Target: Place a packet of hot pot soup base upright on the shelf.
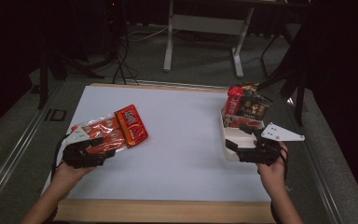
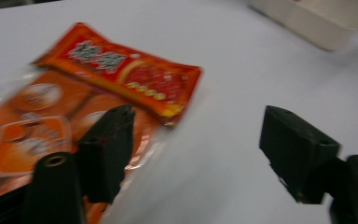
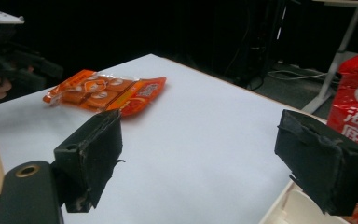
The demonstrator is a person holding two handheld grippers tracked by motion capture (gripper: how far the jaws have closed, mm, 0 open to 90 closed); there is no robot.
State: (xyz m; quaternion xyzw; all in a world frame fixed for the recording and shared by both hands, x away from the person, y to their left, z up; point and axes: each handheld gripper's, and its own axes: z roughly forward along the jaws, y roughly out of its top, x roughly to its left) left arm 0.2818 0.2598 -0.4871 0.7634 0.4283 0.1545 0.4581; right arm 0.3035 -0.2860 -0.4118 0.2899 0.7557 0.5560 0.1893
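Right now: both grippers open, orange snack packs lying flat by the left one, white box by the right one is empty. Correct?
Not quite: the white box is not empty. The high view shows snack packets standing in its far end. The rest holds: the left gripper and right gripper are both open, and the orange snack packs lie flat on the table by the left one.

surface: white with pale wood edge | snack bag: orange, clear window, red-orange header with white characters and a yellow band | bin: white | packet: red with white print | pouch: dark | fingers: black | gripper plate: light grey
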